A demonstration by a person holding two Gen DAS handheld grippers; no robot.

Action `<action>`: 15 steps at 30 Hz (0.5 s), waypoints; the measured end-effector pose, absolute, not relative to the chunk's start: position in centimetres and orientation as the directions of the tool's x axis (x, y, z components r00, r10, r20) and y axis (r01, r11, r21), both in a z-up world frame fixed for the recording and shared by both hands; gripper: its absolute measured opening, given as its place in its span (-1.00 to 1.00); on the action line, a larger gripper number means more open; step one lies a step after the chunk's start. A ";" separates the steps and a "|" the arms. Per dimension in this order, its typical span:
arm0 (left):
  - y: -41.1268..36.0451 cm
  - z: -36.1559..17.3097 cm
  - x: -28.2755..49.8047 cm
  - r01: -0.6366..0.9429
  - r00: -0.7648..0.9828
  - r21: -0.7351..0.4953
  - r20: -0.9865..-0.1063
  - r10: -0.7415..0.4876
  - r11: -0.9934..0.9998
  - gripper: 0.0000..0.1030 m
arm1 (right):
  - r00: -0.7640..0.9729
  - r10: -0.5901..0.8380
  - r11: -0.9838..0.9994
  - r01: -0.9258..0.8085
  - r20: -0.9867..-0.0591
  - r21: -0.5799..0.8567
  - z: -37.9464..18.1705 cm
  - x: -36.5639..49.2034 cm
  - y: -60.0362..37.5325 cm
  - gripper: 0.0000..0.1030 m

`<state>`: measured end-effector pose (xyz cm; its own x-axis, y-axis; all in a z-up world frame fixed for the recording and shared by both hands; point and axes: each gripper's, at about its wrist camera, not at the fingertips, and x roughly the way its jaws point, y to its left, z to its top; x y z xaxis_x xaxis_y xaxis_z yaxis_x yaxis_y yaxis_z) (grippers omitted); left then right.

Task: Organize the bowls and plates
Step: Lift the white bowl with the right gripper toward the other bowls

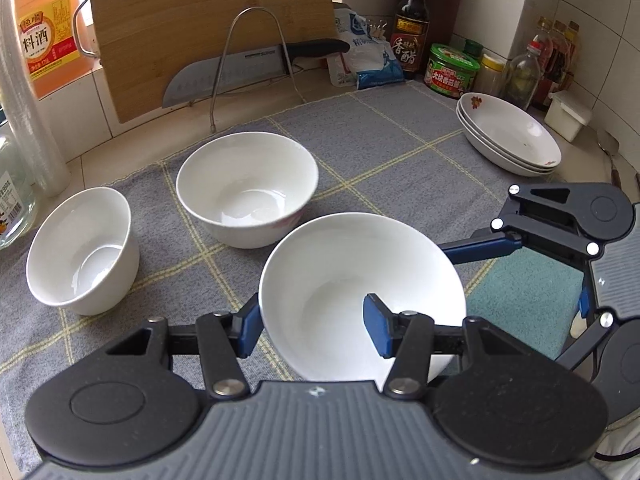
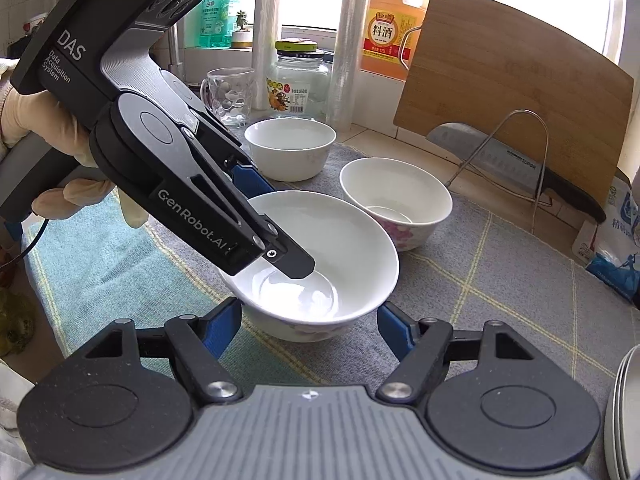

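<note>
Three white bowls stand on a grey checked cloth (image 1: 380, 152). My left gripper (image 1: 316, 330) straddles the rim of the nearest bowl (image 1: 344, 280), one finger inside and one outside; the gap looks wider than the rim. In the right wrist view the same bowl (image 2: 340, 248) sits between my open right gripper's fingers (image 2: 310, 326), which stand either side of its base. The left gripper's finger (image 2: 294, 264) dips into that bowl. A middle bowl (image 1: 248, 188) and a left bowl (image 1: 84, 248) stand apart. A stack of floral plates (image 1: 512, 136) sits at the right.
A cutting board (image 1: 208, 28), a knife (image 1: 240, 68) on a wire rack, bottles and jars (image 1: 452, 68) line the wall. A glass jar (image 2: 298, 80), a mug (image 2: 230, 94) and an orange bottle (image 2: 390, 28) stand behind. A teal cloth (image 1: 524, 304) lies at the right.
</note>
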<state>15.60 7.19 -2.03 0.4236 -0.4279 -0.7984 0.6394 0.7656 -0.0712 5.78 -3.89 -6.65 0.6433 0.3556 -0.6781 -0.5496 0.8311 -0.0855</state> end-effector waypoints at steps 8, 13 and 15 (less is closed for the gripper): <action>3.8 -2.1 16.1 0.695 0.393 -0.080 -0.790 -0.471 0.714 0.01 | 0.670 0.301 0.870 -0.485 -0.679 -0.093 -6.7 5.5 -6.8 0.53; 2.1 -2.3 16.3 0.722 0.378 -0.078 -0.788 -0.487 0.688 0.01 | 0.681 0.273 0.887 -0.452 -0.679 -0.097 -6.6 5.1 -8.5 0.53; 1.7 -2.4 16.4 0.728 0.371 -0.081 -0.788 -0.491 0.681 0.01 | 0.683 0.264 0.891 -0.443 -0.681 -0.098 -6.6 5.0 -8.9 0.53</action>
<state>16.40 1.65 -2.37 0.3712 -0.4907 -0.7883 0.7276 0.6811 -0.0814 5.00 -8.93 -6.59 0.6831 0.2644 -0.6808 -0.4428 0.8912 -0.0982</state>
